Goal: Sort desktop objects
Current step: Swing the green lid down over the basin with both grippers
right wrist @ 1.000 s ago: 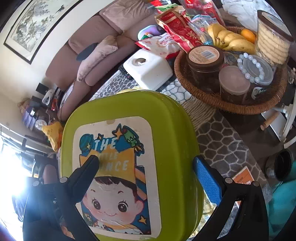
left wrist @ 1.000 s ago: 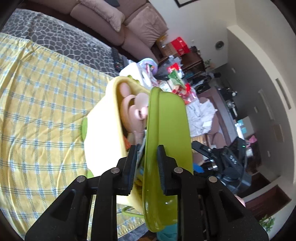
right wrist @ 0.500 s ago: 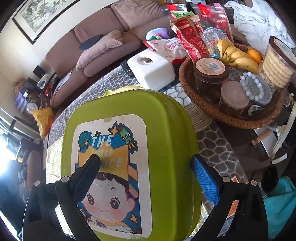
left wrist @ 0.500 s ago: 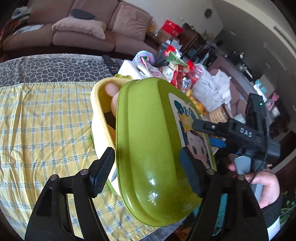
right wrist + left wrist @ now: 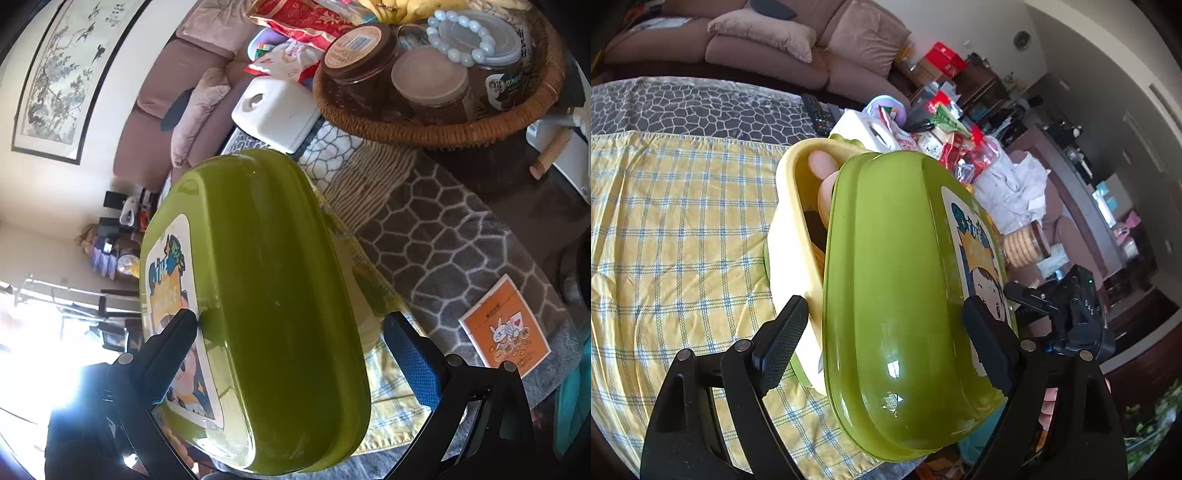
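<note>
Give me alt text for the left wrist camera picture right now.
A green box lid with a cartoon child sticker stands tilted over an open yellow box, between the wide-open fingers of the left claw, which has just been opening. The box sits on a yellow checked cloth, and the right claw reaches in behind the lid.

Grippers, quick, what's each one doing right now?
Left gripper: open, jaws just been opening, green lid between them, not pressed.
Right gripper: open, straddling the lid, not clamped on it.
</note>
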`<action>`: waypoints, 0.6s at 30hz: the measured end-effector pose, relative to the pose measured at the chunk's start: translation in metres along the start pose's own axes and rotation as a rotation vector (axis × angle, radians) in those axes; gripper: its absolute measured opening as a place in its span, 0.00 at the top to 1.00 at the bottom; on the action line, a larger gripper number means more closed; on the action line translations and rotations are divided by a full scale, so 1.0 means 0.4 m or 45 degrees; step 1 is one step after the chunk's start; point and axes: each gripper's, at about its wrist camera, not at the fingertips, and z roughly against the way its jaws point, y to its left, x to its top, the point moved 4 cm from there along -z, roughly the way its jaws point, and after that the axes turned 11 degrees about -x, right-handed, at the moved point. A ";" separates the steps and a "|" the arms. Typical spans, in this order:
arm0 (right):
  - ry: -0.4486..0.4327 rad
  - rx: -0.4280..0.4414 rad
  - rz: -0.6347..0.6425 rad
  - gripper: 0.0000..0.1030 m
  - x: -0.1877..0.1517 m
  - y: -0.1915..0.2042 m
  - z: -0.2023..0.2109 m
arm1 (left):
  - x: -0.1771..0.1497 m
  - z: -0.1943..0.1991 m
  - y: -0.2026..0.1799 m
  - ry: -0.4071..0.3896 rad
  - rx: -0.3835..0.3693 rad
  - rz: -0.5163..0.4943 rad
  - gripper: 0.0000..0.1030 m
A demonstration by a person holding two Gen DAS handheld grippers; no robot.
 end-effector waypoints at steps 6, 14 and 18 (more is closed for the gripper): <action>-0.002 -0.037 0.097 0.06 -0.009 0.043 0.007 | 0.006 0.002 0.016 -0.002 -0.041 0.067 0.19; -0.087 -0.143 0.251 0.15 -0.010 0.119 0.057 | 0.010 0.006 0.044 -0.012 -0.131 0.199 0.19; -0.147 -0.258 0.361 0.12 -0.011 0.189 0.077 | 0.017 0.019 0.058 -0.031 -0.172 0.294 0.19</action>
